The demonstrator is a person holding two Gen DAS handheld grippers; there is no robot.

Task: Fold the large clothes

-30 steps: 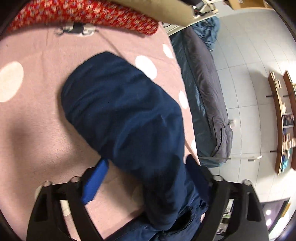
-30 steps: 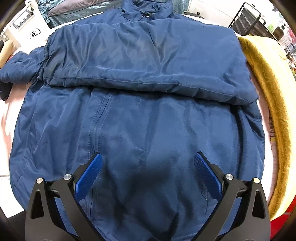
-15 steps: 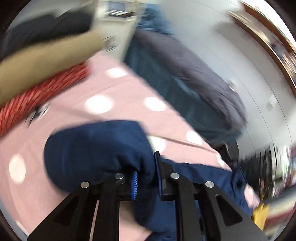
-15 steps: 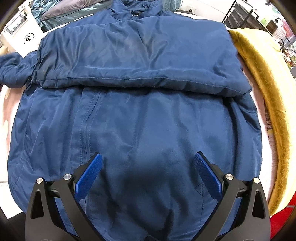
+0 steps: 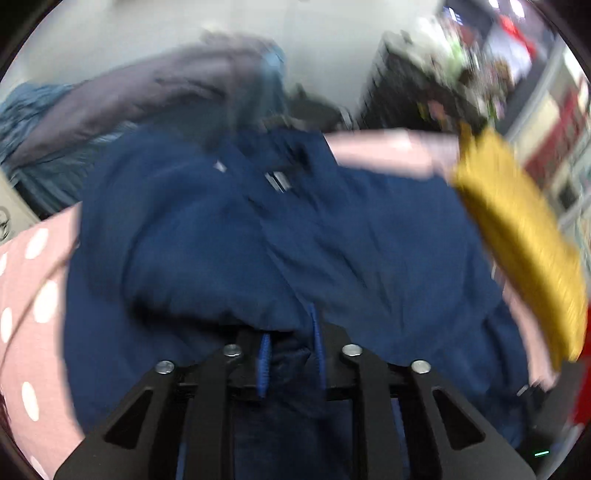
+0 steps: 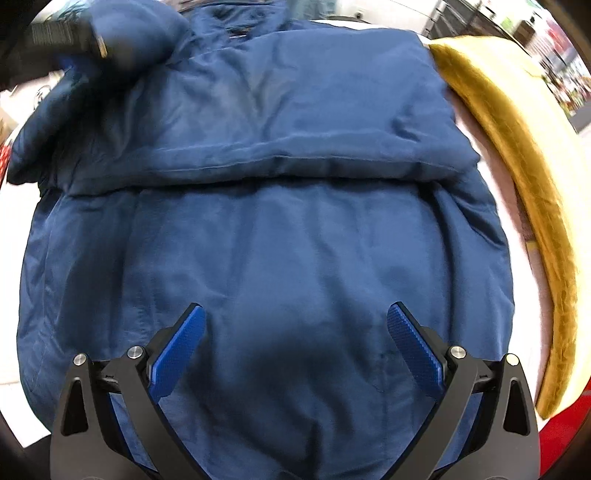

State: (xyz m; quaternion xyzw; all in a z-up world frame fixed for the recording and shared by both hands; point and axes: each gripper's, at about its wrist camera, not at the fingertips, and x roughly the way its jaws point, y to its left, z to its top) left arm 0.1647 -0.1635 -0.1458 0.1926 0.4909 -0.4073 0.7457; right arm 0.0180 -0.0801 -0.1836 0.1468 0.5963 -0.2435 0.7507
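Padded navy-blue nylon jacket [image 6: 295,240], flat on pink polka-dot bedspread [image 5: 33,295], one sleeve folded across; left gripper [image 5: 290,354] pinches other sleeve [image 5: 207,258], right gripper [image 6: 295,343] spread wide above hem; advise laying sleeve square across chest.

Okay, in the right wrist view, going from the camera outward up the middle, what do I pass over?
Open right hand-held gripper → flat lower body of the navy jacket → folded-over sleeve lying across the jacket → collar at the far edge.
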